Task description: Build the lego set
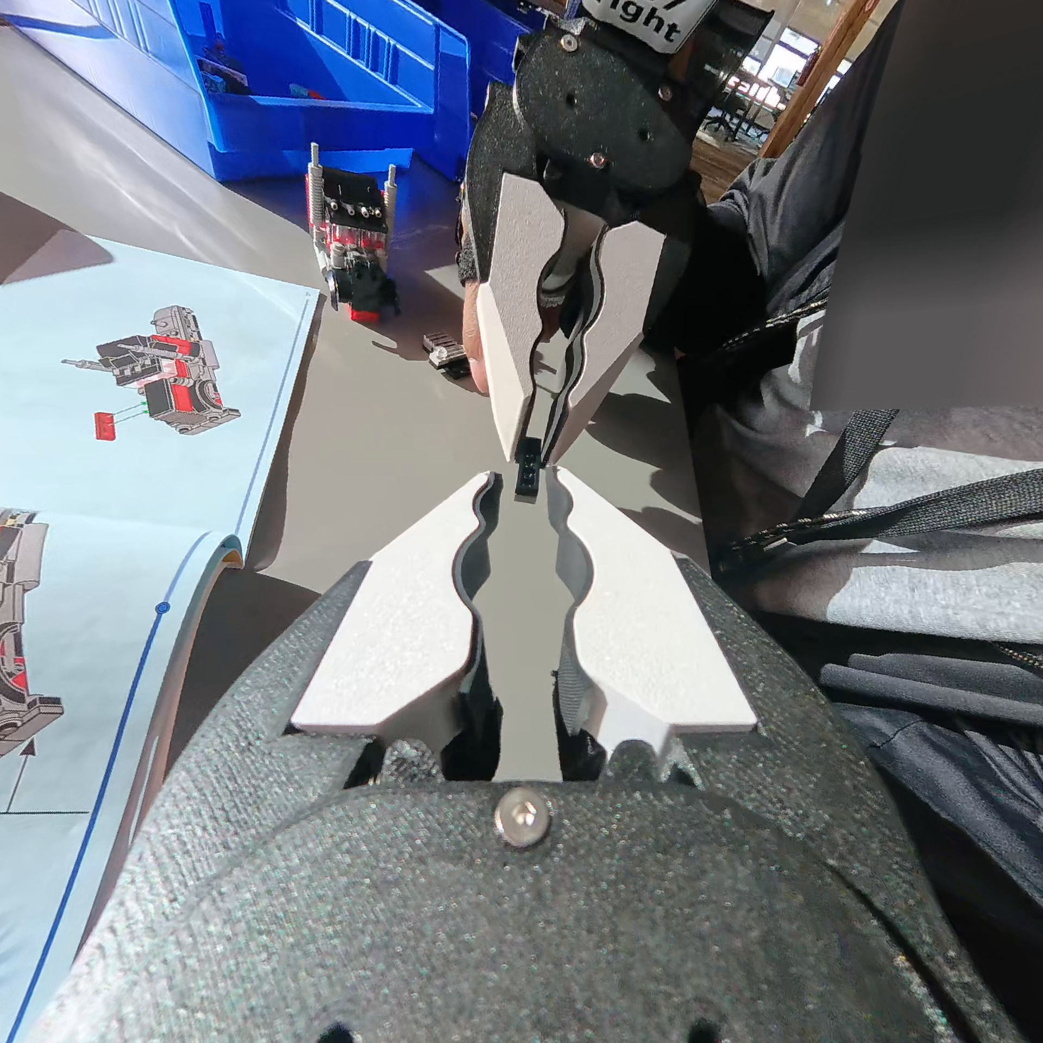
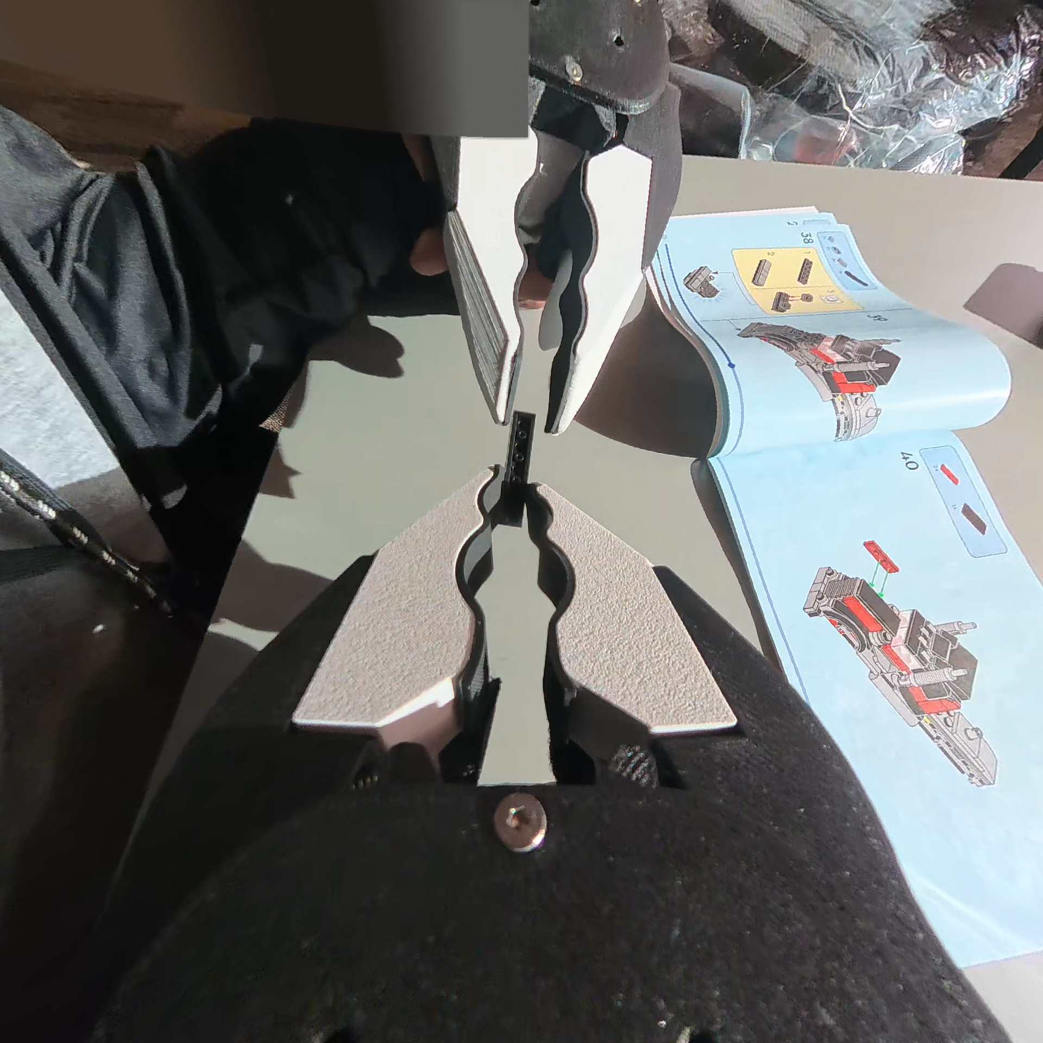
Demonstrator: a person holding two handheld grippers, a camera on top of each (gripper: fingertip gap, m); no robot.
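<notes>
Now the right gripper [image 2: 512, 480] fingers pinch a black plate [image 2: 517, 468], projecting toward twelve o'clock between the left gripper [image 1: 524, 471] parted fingers.

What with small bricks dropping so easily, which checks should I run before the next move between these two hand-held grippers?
1. Right hand-held gripper holding the black plate: ok, shut on one end.
2. Left hand-held gripper open to take it: ok, jaws apart around the free end.
3. Plate centred between the left fingers: not ok, in the right wrist view it sits nearer one finger.
4. Which way the plate's studs face: cannot tell.
5. Partly built model ready: ok, standing on the table by the blue bin.
6. Instruction booklet open: ok.
</notes>
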